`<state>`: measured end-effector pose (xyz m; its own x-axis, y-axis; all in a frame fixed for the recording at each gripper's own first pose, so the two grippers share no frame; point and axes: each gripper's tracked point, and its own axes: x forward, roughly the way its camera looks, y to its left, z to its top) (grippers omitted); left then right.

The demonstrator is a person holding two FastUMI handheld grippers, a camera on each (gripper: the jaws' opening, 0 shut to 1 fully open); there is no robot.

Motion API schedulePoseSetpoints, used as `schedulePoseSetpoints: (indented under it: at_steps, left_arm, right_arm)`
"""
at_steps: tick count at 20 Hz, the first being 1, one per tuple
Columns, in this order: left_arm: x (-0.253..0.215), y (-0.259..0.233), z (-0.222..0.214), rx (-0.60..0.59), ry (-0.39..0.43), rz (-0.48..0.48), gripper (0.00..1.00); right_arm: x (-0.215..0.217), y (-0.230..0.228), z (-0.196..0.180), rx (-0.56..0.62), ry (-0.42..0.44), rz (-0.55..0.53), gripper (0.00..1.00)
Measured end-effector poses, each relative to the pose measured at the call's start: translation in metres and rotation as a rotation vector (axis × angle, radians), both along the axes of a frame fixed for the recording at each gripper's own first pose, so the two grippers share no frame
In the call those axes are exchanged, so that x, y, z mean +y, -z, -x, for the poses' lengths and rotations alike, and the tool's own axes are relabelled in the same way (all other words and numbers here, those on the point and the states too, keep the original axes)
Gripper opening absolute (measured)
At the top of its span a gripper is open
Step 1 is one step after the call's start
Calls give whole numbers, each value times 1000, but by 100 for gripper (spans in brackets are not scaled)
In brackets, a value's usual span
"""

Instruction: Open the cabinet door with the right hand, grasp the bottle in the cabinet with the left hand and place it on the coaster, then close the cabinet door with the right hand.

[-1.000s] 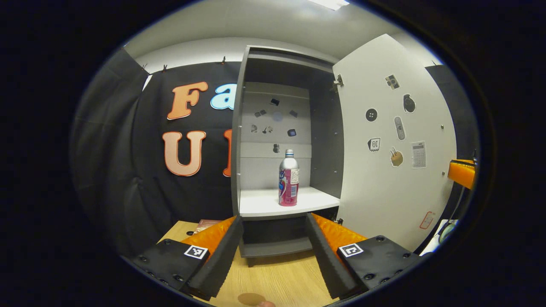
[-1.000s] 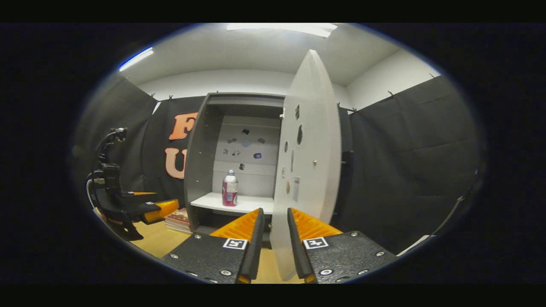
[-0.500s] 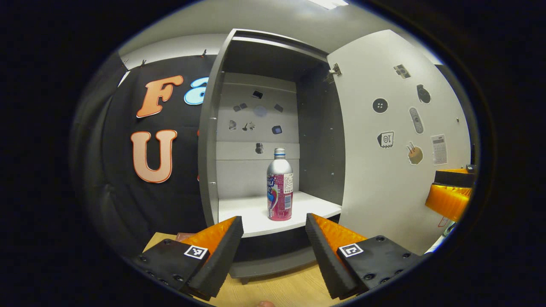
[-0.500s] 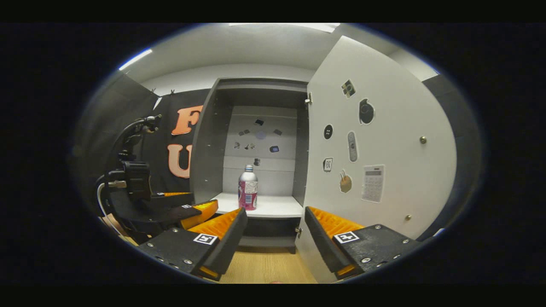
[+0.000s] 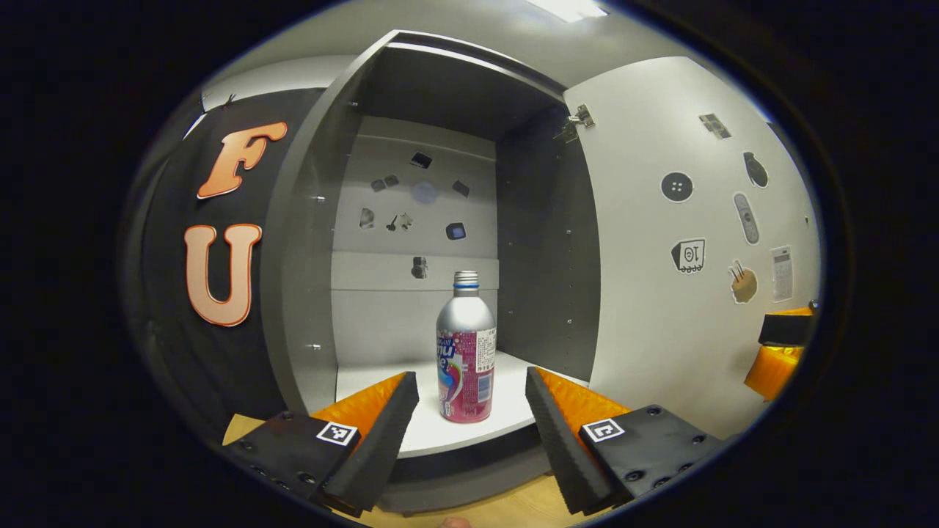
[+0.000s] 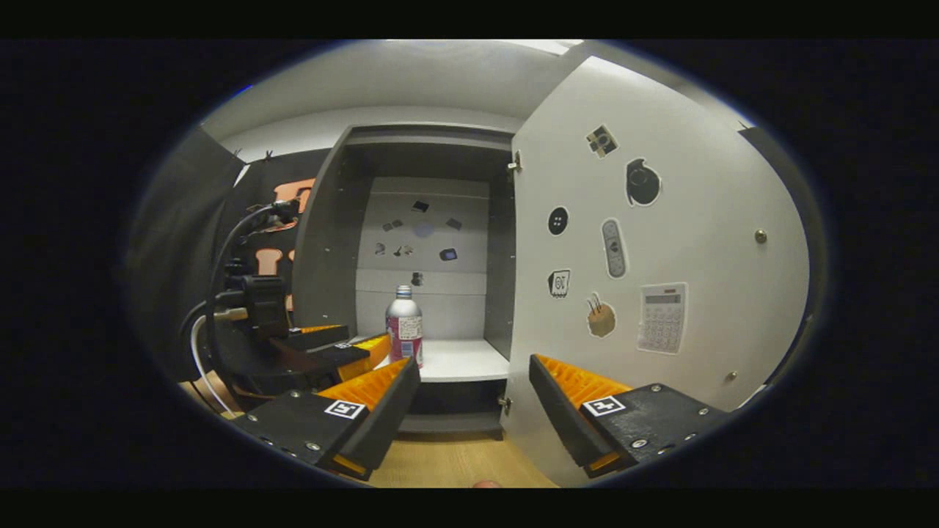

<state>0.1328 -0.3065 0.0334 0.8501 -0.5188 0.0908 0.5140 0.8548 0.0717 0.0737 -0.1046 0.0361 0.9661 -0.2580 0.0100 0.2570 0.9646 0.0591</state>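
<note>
Wooden tabletop (image 6: 447,458) carried a grey cabinet (image 5: 308,242) whose white door (image 5: 660,293) stood swung wide to the right. Inside, the bottle (image 5: 466,352) stood upright on the white shelf (image 5: 469,433). The left gripper (image 5: 469,411) had its fingers apart, flanking the bottle without touching it, while the right gripper (image 6: 473,392) hung with fingers apart, gripping nothing, near the door.
</note>
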Motion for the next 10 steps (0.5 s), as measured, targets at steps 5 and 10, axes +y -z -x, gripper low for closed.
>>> schedulePoseSetpoints:
  at_steps: [5,10]
  left_arm:
    - [-19,6,-30,-11,-13,-7,96]
    - [-31,15,-62,-21,-44,-41,96]
  right_arm:
    - [2,5,-4,16,-33,-1,92]
    - [7,16,-10,47,-62,-22,92]
